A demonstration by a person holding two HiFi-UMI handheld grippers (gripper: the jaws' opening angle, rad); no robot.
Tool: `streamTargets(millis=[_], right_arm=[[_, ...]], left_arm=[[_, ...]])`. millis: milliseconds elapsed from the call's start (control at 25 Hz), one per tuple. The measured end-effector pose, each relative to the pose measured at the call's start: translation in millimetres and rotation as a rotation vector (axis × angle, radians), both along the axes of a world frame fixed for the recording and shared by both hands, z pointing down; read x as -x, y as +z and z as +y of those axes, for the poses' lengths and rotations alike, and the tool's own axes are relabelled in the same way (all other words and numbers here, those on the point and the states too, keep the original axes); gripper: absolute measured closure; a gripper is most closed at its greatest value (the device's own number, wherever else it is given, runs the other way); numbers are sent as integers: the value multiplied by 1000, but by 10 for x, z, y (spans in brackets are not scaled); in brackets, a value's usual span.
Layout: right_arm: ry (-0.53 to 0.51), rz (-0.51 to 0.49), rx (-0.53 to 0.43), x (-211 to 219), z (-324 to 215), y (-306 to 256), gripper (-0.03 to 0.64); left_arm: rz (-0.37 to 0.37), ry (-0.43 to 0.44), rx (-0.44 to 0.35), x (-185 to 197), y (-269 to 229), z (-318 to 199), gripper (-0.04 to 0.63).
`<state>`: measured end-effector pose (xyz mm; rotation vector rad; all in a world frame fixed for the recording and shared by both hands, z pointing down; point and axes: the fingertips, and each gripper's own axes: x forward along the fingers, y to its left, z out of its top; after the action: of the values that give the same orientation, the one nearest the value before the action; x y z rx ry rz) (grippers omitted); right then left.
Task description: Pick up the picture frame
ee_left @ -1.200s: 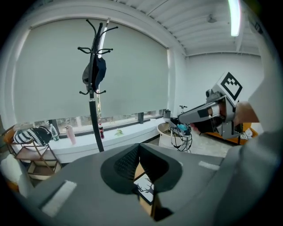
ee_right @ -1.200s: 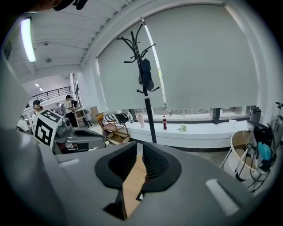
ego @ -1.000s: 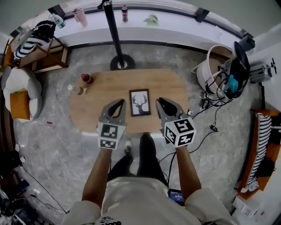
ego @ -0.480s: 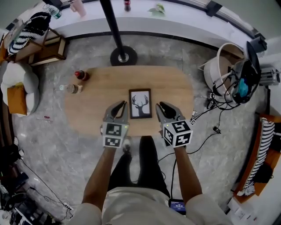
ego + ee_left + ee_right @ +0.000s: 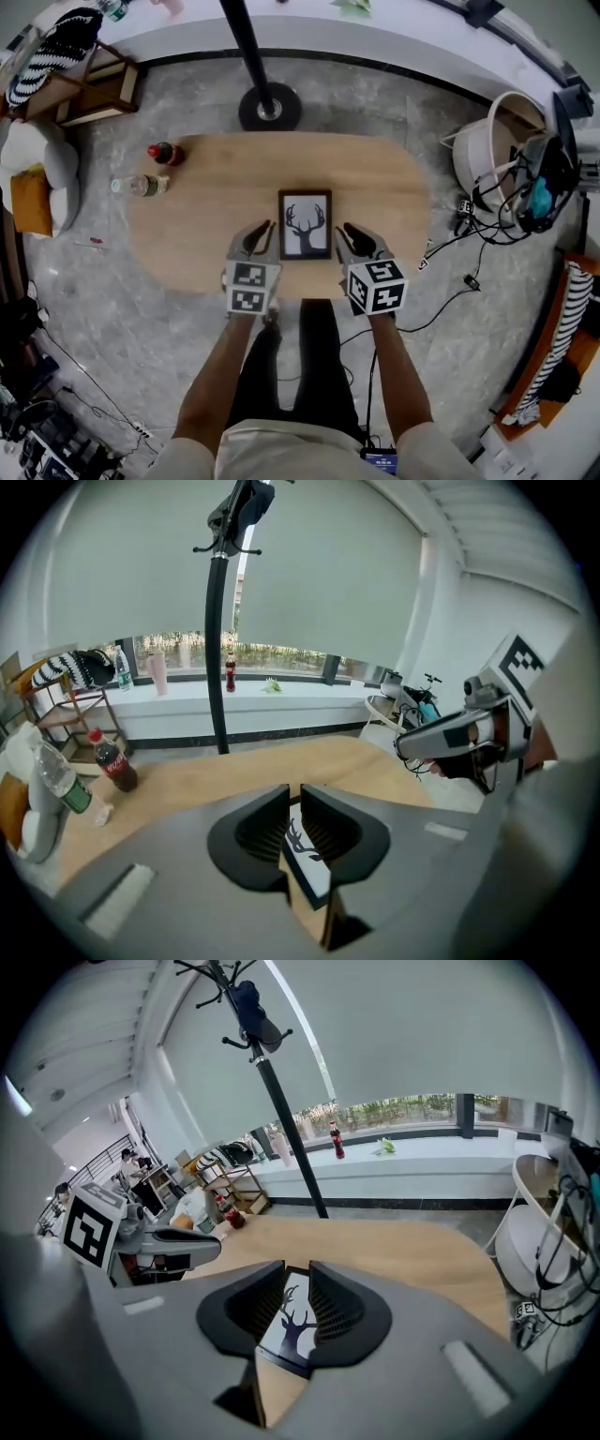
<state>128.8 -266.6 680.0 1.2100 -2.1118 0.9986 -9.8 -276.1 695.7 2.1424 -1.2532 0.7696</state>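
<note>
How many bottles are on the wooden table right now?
2. A red-capped cola bottle stands at the table's left end; a clear bottle is beside it, nearer the person.

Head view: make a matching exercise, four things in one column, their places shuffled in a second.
1 picture frame
2 cola bottle
3 coat stand base
4 white tub

A on the floor, right of the table
B at the table's left end
C flat at the table's middle
D on the floor beyond the table's far edge

Pairs: 1-C, 2-B, 3-D, 4-A
</note>
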Motion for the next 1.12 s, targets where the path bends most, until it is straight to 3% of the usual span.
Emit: streamTargets(millis=[360, 680, 1120], right_arm=[[-14, 27, 110, -81, 62, 752, 526], [7, 8, 212, -28, 97, 1303, 490], [52, 67, 324, -141, 98, 1877, 469]], left_arm=[[12, -55, 156, -87, 806, 93, 531], [4, -78, 241, -120, 1302, 127, 501], [-9, -113, 327, -131, 1727, 235, 476]])
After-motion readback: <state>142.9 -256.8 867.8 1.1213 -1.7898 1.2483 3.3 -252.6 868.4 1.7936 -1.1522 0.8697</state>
